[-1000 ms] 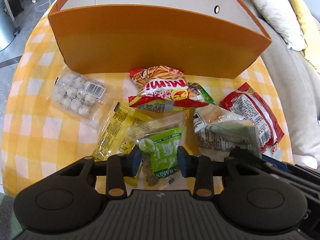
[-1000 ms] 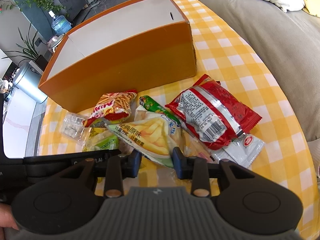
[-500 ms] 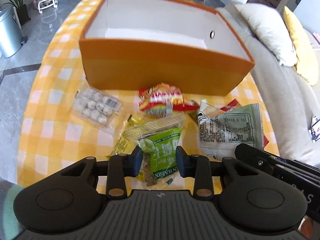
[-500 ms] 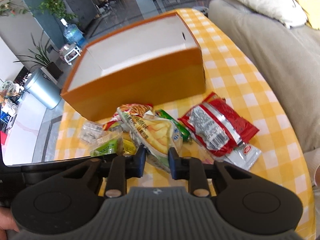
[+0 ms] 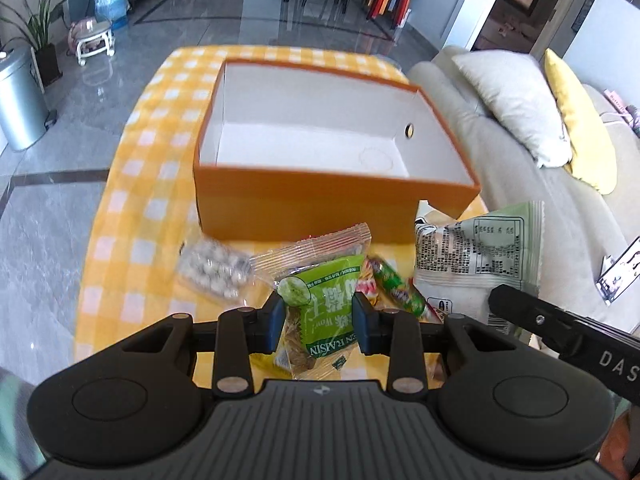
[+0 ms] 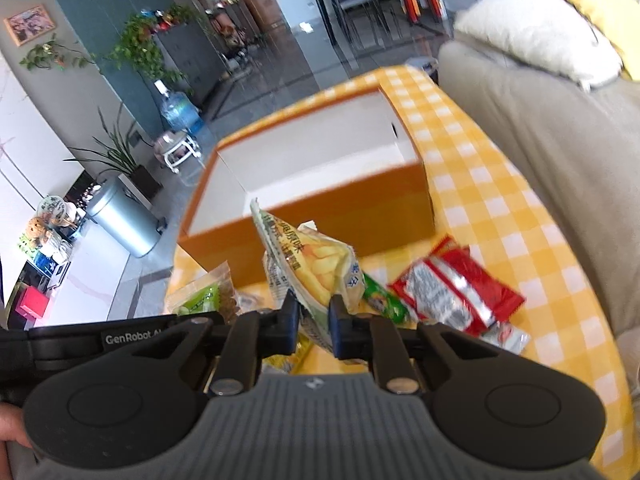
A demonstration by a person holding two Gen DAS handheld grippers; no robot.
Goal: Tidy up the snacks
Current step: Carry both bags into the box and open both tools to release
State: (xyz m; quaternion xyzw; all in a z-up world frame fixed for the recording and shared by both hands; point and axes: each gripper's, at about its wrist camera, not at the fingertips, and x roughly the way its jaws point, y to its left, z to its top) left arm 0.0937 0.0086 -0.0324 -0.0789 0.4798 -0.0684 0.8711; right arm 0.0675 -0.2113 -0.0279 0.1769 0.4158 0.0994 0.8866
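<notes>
My left gripper (image 5: 319, 325) is shut on a green raisin packet (image 5: 324, 320) and holds it above the table, in front of the open orange box (image 5: 320, 208). My right gripper (image 6: 313, 325) is shut on a fries snack bag (image 6: 312, 268), lifted before the box (image 6: 320, 216); that bag's printed back shows in the left wrist view (image 5: 476, 256). A clear pack of white candies (image 5: 214, 274), a green-wrapped snack (image 5: 396, 288) and a red packet (image 6: 456, 292) lie on the yellow checked tablecloth (image 6: 500, 208).
The box is white inside with nothing in it. A grey sofa (image 5: 552, 200) with a white pillow (image 5: 516, 104) and a yellow one borders the table's right. A metal bin (image 5: 18, 104) and plants stand on the floor at left.
Both grippers have risen with their packets, off the pile and higher above the table. The box's inside has come into view.
</notes>
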